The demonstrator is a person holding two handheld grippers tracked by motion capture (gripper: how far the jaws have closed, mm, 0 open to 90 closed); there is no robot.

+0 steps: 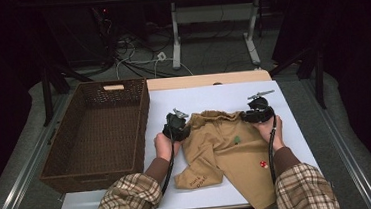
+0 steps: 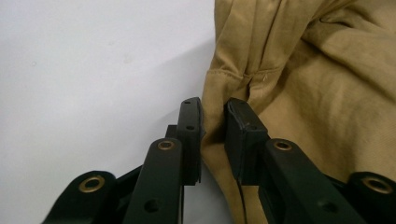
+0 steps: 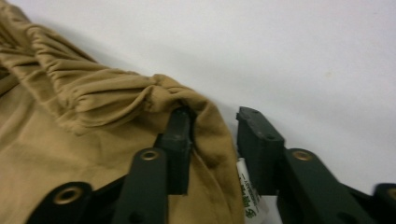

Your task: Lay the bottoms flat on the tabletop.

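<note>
On the white worktop (image 1: 296, 141) lies a pair of tan shorts (image 1: 227, 151), with the gathered waistband turned away from the person and the legs pointing back toward them. One leg is folded over and shows small dark letters; a small green patch and a small red one sit on the fabric. The left hand-held gripper (image 2: 212, 135) is at the left corner of the waistband, and its two black jaws pinch a fold of the tan cloth between them. The right hand-held gripper (image 3: 212, 140) is at the other corner of the waistband; the cloth edge and a white label (image 3: 250, 196) stand between its jaws, one jaw presses into the fabric, but I cannot tell if the other one touches it. A brown woven basket (image 1: 68, 164) stands just beside the worktop's left edge.
</note>
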